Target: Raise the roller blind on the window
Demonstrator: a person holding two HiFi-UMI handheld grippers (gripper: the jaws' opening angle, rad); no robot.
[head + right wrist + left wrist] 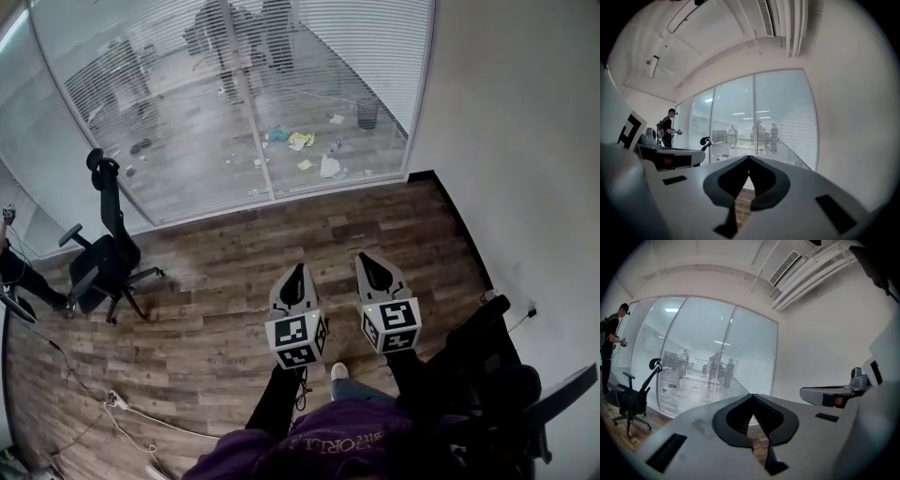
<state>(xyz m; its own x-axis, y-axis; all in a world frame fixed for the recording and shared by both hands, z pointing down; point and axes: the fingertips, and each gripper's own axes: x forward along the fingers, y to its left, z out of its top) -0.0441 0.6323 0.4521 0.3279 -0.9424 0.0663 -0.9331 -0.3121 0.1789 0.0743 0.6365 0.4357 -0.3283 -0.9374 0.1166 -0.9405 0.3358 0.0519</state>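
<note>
Far out to the left of the left jaws, a person [609, 348] stands by the glass. Nearer in, a black office chair [103, 258] sits on the wood floor [216, 272], well apart from both tools. A white cable [122, 412] trails over the boards behind and to the left of the jaws. Between the chair and the left gripper [301, 269] the boards lie bare, so there is open room on that side. The left gripper's jaws are pressed together at the tips with nothing between them. Just beside it, the right gripper [362, 257] is held roughly parallel, with a narrow gap between the two bodies. Its jaws likewise meet at the tips and hold nothing. Straight ahead of both jaw tips, across a strip of bare floor, runs the bottom edge of the window [281, 192], whose glass panels are split by an upright post. The blind [375, 47] hangs over the glass ahead of and above the jaws, and neither gripper touches it. To the right of the right jaws, the white wall [525, 141] meets the window in a corner and runs back close along that side, leaving less room there. Behind and to the right of the jaws stands a dark chair [506, 366].
</note>
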